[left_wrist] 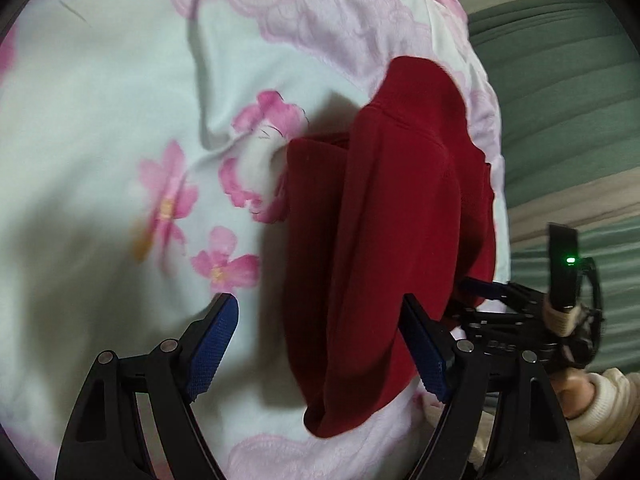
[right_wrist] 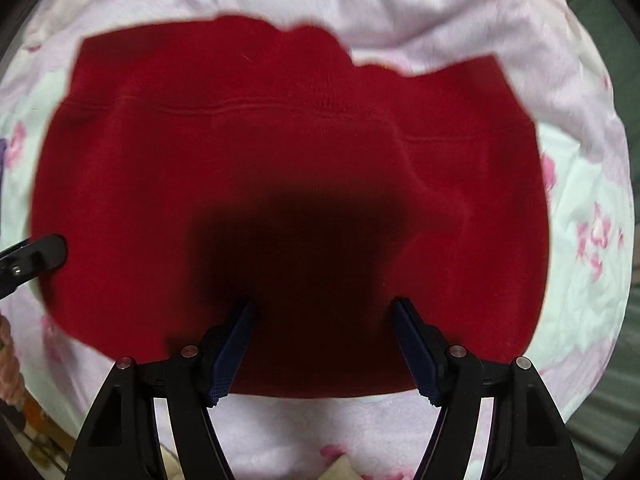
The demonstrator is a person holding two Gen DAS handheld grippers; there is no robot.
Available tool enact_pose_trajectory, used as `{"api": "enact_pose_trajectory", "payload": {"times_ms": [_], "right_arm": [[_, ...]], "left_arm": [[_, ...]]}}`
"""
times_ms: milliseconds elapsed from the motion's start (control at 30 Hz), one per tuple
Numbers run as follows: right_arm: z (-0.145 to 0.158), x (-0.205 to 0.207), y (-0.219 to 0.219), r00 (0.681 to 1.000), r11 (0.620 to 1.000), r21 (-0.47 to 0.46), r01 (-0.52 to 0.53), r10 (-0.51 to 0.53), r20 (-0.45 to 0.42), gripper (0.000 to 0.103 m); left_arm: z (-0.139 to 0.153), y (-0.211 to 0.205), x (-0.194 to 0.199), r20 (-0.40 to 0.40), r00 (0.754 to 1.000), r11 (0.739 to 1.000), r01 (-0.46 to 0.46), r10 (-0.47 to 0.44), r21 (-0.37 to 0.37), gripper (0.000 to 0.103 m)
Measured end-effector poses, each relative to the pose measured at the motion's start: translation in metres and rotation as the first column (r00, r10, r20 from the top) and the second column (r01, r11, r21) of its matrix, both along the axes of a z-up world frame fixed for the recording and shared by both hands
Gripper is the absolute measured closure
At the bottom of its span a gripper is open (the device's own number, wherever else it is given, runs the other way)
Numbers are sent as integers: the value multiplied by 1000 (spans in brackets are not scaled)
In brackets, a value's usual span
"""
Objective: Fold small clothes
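I've got both jaws spread and empty, left gripper (left_wrist: 320,344) beside and right gripper (right_wrist: 322,340) straight above the red garment (right_wrist: 288,184) lying folded on the floral bedsheet (left_wrist: 100,120), so next I judge a fresh edge-pinch to fold again.

A pale bedsheet (left_wrist: 100,128) printed with pink flowers (left_wrist: 168,196) spreads out ahead of the jaws and to their left, creased and soft, with a wide lilac lace-patterned border (left_wrist: 320,8) along its far edge. To the right of the jaws, past the sheet's edge, lies a ribbed green cover (left_wrist: 560,92) crossed by a beige band (left_wrist: 580,200). The light is soft, throwing a grey shadow on the sheet left of the jaws.
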State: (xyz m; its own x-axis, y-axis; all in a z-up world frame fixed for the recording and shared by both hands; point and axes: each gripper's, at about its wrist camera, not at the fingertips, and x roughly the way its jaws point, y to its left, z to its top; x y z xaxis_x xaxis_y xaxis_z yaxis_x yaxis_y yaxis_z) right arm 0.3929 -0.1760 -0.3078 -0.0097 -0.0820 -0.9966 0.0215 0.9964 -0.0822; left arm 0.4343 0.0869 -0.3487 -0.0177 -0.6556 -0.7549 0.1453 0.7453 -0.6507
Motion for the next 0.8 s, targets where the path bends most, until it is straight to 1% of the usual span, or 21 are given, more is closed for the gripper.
{"api": "enact_pose_trajectory", "payload": {"times_ms": [133,167,233,267,333,467,500,600,667,733,800], "right_arm": [[-15,1,-3,1000,1000,-13,21,-21,-16,32],[-17,2,-5,999,999,-9,31,-31,-19,32],[-18,3,-5,999,1000,-14,28,-28,-21,32],[-18,2,-6,1000,1000,-17,24,-24,-20,32],[-18,2,-7,1000,999,-19,26,-26,-16,32],[-16,1,0,999,999,-39,26,-27,-18,32],[-16,1,1,999,999,-42,29,-30,-18,32],[-16,3,2,999,998,-48,38,-39,-18,32],[-16,5,5,999,998,-53,40,-41,-20,32],[-14,7,6,999,998,-58,37,-38,-20,32],[-10,10,10,999,998,-59,31,-31,-14,32]], "left_arm": [[-8,-5,5,5,999,997,32,-32,-64,23],[-8,-6,7,8,999,996,35,-34,-81,25],[-11,-11,13,15,999,991,41,-39,-126,32],[-13,-13,18,14,999,989,44,-42,-142,33],[-18,-20,24,8,998,981,63,-63,-182,36],[-31,-29,35,-26,996,972,76,-84,-224,36],[-33,-30,36,-37,996,970,73,-84,-233,38],[-34,-34,36,-57,995,972,70,-85,-223,54],[-30,-32,33,-81,995,977,45,-63,-209,60],[-20,-34,31,-78,996,985,30,-44,-168,68],[-8,-42,26,-65,997,993,21,-28,-116,71]]}}
